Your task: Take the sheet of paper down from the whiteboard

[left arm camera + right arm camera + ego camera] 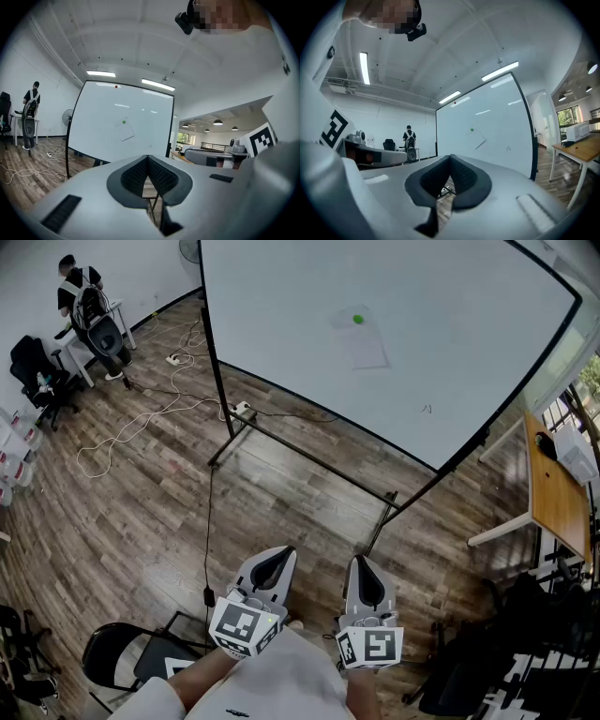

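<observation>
A white sheet of paper [361, 337] hangs on the big whiteboard [450, 352], pinned by a green magnet [357, 320]. In the left gripper view the paper [126, 133] and the magnet [123, 122] sit mid-board; in the right gripper view the paper [478, 139] hangs below the magnet [472, 130]. My left gripper [275, 562] and right gripper [364, 581] are held close to my body, well short of the board, side by side. Both are shut with nothing between the jaws; the tips [147, 157] [451, 157] meet.
The whiteboard stands on a black frame with feet [225, 451] on a wood floor. Cables [141, 418] trail at the left. A person [86, 306] stands by a desk far left. A wooden table [553, 493] is at the right, a black chair [122, 657] by my left side.
</observation>
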`<action>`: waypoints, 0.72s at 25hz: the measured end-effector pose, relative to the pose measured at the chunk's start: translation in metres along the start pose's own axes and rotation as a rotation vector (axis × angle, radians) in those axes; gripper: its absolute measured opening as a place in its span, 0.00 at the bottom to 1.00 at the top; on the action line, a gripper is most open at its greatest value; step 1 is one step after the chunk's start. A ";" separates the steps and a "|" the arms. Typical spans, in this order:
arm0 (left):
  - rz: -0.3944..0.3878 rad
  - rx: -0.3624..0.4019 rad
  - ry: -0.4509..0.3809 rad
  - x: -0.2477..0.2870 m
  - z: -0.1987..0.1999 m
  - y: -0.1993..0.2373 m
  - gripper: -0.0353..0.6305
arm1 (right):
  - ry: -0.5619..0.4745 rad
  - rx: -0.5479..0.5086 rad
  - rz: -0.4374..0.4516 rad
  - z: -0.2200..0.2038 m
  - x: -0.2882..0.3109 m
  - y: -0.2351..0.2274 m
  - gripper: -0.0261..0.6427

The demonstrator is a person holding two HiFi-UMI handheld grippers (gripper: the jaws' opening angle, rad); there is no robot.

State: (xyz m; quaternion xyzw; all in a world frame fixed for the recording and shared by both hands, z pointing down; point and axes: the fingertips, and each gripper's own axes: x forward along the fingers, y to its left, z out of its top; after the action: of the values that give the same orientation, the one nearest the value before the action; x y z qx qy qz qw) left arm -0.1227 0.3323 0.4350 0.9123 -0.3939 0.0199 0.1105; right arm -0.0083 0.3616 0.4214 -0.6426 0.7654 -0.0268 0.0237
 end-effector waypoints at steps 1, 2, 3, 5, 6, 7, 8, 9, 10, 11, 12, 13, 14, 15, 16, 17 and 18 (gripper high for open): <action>0.003 0.006 -0.007 0.000 0.001 0.001 0.06 | -0.013 -0.009 0.007 0.003 0.002 0.001 0.06; 0.006 0.012 -0.013 -0.001 0.003 0.002 0.06 | -0.026 -0.015 0.013 0.006 0.004 0.001 0.06; 0.009 0.019 -0.018 -0.001 0.004 0.002 0.06 | -0.035 -0.020 0.018 0.008 0.006 0.002 0.06; 0.008 0.035 -0.025 -0.004 0.009 0.001 0.06 | -0.045 -0.021 0.022 0.011 0.006 0.002 0.06; 0.004 0.041 -0.027 -0.005 0.011 0.000 0.06 | -0.049 -0.022 0.019 0.012 0.006 0.002 0.06; -0.002 0.044 -0.027 -0.006 0.012 0.001 0.06 | -0.052 -0.024 0.013 0.013 0.006 0.002 0.06; -0.009 0.044 -0.026 -0.007 0.013 0.002 0.06 | -0.054 -0.025 0.008 0.015 0.007 0.003 0.06; -0.015 0.042 -0.026 -0.008 0.013 0.003 0.06 | -0.054 -0.026 0.003 0.016 0.008 0.004 0.06; -0.020 0.039 -0.026 -0.009 0.014 0.005 0.06 | -0.054 -0.025 -0.001 0.017 0.009 0.006 0.06; -0.025 0.036 -0.028 -0.011 0.015 0.007 0.06 | -0.055 -0.026 -0.006 0.018 0.010 0.008 0.06; -0.032 0.035 -0.031 -0.011 0.017 0.008 0.06 | -0.057 -0.028 -0.011 0.020 0.012 0.009 0.06; -0.039 0.034 -0.035 -0.012 0.019 0.010 0.06 | -0.062 -0.030 -0.017 0.022 0.013 0.010 0.06; -0.046 0.032 -0.039 -0.012 0.022 0.011 0.06 | -0.066 -0.029 -0.021 0.025 0.015 0.012 0.06; -0.052 0.030 -0.041 -0.013 0.023 0.014 0.06 | -0.069 -0.027 -0.021 0.027 0.017 0.014 0.06; -0.056 0.025 -0.042 -0.013 0.024 0.018 0.06 | -0.069 -0.022 -0.016 0.028 0.020 0.018 0.06; -0.061 0.020 -0.041 -0.013 0.024 0.022 0.06 | -0.067 -0.015 -0.007 0.028 0.024 0.022 0.06; -0.065 0.015 -0.040 -0.013 0.024 0.026 0.06 | -0.067 -0.007 0.003 0.029 0.027 0.026 0.06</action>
State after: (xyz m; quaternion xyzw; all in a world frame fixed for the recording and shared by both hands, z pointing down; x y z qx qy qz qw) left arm -0.1519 0.3191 0.4152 0.9256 -0.3662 0.0009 0.0962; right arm -0.0365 0.3390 0.3910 -0.6418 0.7654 -0.0025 0.0468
